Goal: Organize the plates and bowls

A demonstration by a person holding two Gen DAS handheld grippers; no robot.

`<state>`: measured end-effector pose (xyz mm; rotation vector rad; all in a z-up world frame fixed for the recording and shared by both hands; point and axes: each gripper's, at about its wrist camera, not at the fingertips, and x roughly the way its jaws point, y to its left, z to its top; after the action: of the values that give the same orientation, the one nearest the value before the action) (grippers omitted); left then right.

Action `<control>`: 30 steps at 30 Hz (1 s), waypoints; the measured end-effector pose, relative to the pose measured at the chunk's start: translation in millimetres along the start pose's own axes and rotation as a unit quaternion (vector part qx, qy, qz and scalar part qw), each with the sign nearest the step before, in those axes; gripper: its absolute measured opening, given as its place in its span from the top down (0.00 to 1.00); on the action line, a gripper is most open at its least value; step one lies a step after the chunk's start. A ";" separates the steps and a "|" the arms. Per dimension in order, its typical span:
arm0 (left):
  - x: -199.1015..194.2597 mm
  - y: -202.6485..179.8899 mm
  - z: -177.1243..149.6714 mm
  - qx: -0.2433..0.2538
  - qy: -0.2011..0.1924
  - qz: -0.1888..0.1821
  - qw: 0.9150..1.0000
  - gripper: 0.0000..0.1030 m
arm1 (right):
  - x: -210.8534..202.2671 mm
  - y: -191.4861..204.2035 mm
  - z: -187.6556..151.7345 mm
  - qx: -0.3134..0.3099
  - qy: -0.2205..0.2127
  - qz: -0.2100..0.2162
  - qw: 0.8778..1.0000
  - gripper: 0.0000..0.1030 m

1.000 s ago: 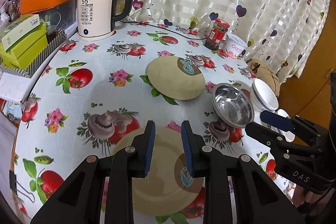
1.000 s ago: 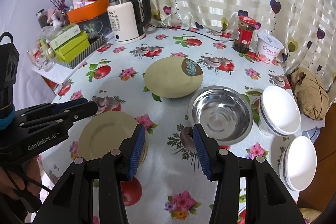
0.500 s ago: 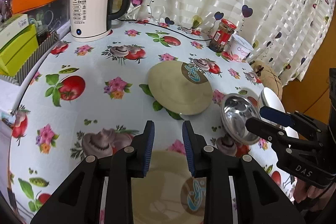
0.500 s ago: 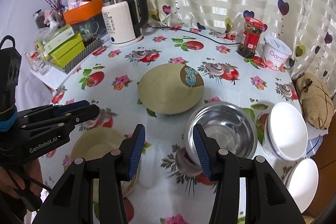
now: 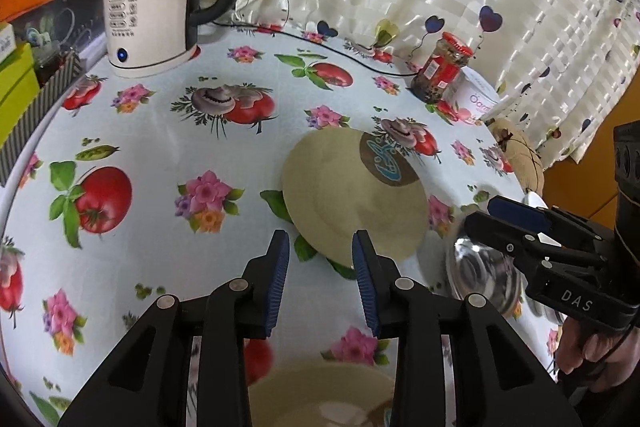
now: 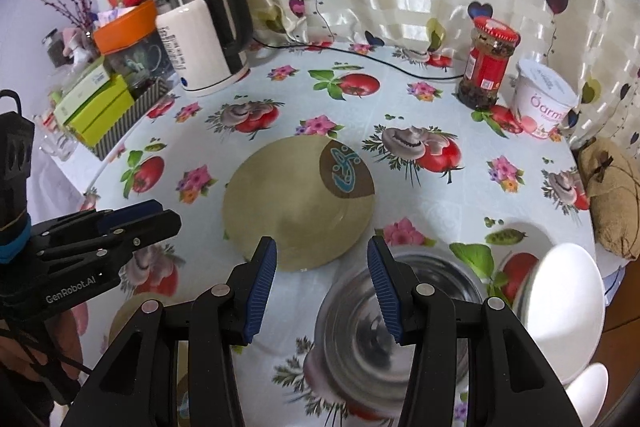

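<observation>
A beige plate [image 5: 352, 203] with a brown patch and blue motif lies mid-table; it also shows in the right wrist view as the beige plate [image 6: 298, 203]. My left gripper [image 5: 320, 247] hovers just short of its near rim, jaws opening with nothing between them. A second beige plate [image 5: 320, 395] lies below that gripper. My right gripper [image 6: 320, 247] stands open and holds nothing, over the gap between the far plate and a steel bowl [image 6: 360, 359]. Two white bowls [image 6: 560, 307] sit at the right table edge.
A white kettle [image 5: 160, 7] with its cord stands at the back left. A red-lidded jar [image 6: 486, 63] and a yogurt tub [image 6: 544, 103] are at the back right. A burlap pouch [image 6: 612, 195] lies at the right edge, and green boxes [image 6: 96, 107] crowd the left.
Both grippers have moved forward over the table towards the far plate. The near plate has slipped to the bottom of the left view. The left jaws have widened.
</observation>
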<state>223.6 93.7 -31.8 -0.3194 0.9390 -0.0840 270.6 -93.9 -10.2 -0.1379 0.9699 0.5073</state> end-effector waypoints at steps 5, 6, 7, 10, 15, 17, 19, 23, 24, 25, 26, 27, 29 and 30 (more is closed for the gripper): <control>21.8 7.9 10.9 -0.010 0.013 0.002 1.000 0.67 | 19.6 -10.3 13.0 0.004 0.014 -0.001 1.000 0.54; 26.0 9.2 12.7 -0.009 0.015 0.004 1.000 0.67 | 24.9 -11.9 15.8 0.005 0.018 -0.002 1.000 0.54; 29.0 10.5 13.9 -0.009 0.017 0.005 1.000 0.67 | 28.3 -13.2 17.5 0.005 0.021 -0.002 1.000 0.54; 41.9 16.5 17.9 -0.017 0.028 0.002 0.999 0.67 | 41.6 -19.3 22.9 0.010 0.033 0.000 0.999 0.57; 58.9 23.7 21.7 -0.029 0.044 0.001 0.999 0.67 | 60.7 -27.9 33.0 0.015 0.054 0.001 0.998 0.64; 63.6 24.3 22.2 -0.029 0.047 0.001 0.998 0.67 | 67.3 -30.6 35.6 0.017 0.064 0.001 0.998 0.66; 67.0 24.4 22.0 -0.029 0.051 0.000 0.998 0.67 | 74.6 -33.1 37.9 0.018 0.075 -0.001 0.997 0.68; 74.5 24.7 21.4 -0.030 0.060 -0.003 0.998 0.67 | 82.9 -35.6 40.2 0.017 0.091 -0.006 0.996 0.71; 75.9 24.7 21.3 -0.030 0.060 -0.004 0.998 0.67 | 85.0 -35.5 40.7 0.015 0.095 -0.007 0.995 0.72; 76.1 24.2 21.2 -0.029 0.059 -0.004 0.998 0.67 | 87.1 -35.6 41.0 0.014 0.100 -0.007 0.995 0.73; 76.2 23.7 21.3 -0.028 0.059 -0.005 0.998 0.67 | 88.7 -35.5 41.1 0.013 0.104 -0.007 0.994 0.74; 76.7 23.2 21.7 -0.027 0.059 -0.007 0.998 0.67 | 90.5 -35.6 41.2 0.012 0.109 -0.008 0.994 0.74; 76.9 21.9 21.0 -0.025 0.061 -0.010 0.998 0.67 | 94.6 -36.3 40.4 0.012 0.120 -0.009 0.993 0.74; 77.0 21.8 21.1 -0.024 0.061 -0.011 0.998 0.68 | 97.4 -37.3 39.9 0.014 0.126 -0.008 0.992 0.74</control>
<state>284.6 103.3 -87.0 -0.3728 1.0597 -0.1024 362.9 -79.2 -71.2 -0.1878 1.2207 0.4683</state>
